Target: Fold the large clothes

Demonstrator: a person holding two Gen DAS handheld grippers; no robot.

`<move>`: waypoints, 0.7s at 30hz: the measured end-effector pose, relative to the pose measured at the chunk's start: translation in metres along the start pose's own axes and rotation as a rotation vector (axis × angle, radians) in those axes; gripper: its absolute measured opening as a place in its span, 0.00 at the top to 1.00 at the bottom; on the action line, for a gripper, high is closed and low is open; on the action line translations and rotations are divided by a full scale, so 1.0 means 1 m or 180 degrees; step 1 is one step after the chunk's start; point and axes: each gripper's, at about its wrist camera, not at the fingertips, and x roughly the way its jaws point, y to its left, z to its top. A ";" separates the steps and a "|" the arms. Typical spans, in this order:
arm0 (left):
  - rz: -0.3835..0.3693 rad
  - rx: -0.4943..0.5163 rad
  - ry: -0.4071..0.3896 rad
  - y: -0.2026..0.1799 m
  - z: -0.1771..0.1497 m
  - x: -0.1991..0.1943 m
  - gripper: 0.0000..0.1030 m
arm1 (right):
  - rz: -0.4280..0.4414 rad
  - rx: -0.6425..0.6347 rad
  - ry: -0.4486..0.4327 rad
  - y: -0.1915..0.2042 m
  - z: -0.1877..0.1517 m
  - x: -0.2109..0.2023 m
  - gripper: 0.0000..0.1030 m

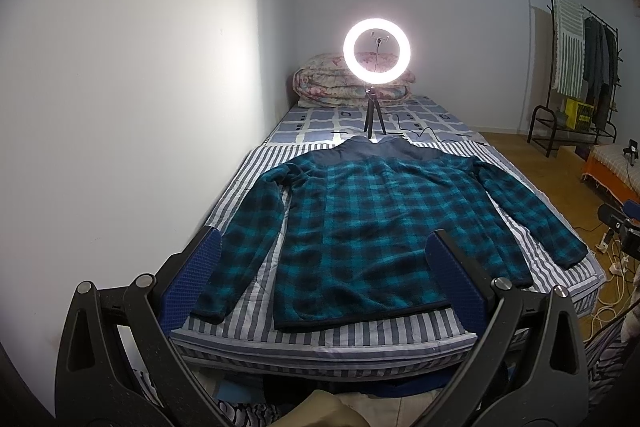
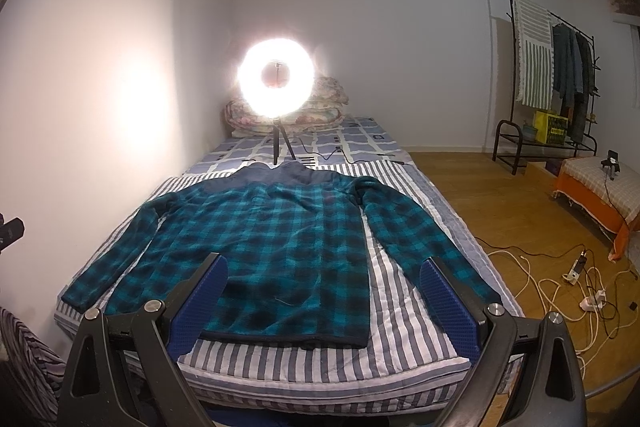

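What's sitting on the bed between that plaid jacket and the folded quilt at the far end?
A lit ring light on a small tripod, its cable trailing across the checked sheet, stands between the plaid jacket and the folded quilt. Both wrist views show it.

— Where does the left wrist view look from?
— From the foot of the bed (image 1: 320,343), low and close, facing along it to the ring light (image 1: 376,53) at frame centre.
— And the right wrist view?
— Same end, same heading, set further right: the ring light (image 2: 275,83) sits left of centre, more floor (image 2: 500,211) at right.
— Shared?
— Bed, shirt (image 1: 360,227), light, clothes rack (image 2: 552,67).
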 end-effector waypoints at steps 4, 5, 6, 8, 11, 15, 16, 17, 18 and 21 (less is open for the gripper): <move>0.0025 0.0023 -0.0004 0.002 -0.002 0.005 0.00 | 0.0062 0.0022 -0.0012 0.001 0.003 0.003 0.05; 0.0038 0.0028 -0.0004 0.002 -0.003 0.007 0.00 | 0.0088 0.0022 -0.0014 0.003 0.005 0.003 0.05; 0.0050 0.0028 -0.0004 0.004 -0.004 0.007 0.00 | 0.0110 0.0015 -0.0014 0.005 0.008 0.004 0.05; 0.0083 0.0037 0.0001 0.007 -0.004 0.009 0.00 | 0.0143 -0.0031 -0.0017 0.010 0.013 0.006 0.05; 0.0151 0.0071 0.0012 0.016 -0.002 0.015 0.00 | 0.0231 -0.0128 -0.0078 0.023 0.023 0.011 0.04; 0.0229 0.0264 0.0011 0.031 0.000 0.029 0.00 | 0.0472 -0.0134 -0.0204 0.036 0.038 0.021 0.00; 0.0268 0.0347 0.0011 0.035 0.001 0.035 0.00 | 0.0560 -0.0120 -0.0174 0.041 0.045 0.028 0.00; 0.0295 0.0432 0.0019 0.038 0.002 0.041 0.00 | 0.0630 -0.0100 -0.0141 0.046 0.050 0.034 0.00; 0.0308 0.0505 0.0045 0.042 0.004 0.049 0.00 | 0.0727 -0.0064 -0.0120 0.051 0.057 0.044 0.00; 0.0219 0.0586 0.0226 0.063 0.012 0.080 0.01 | 0.0854 -0.0095 -0.0145 0.069 0.070 0.064 0.00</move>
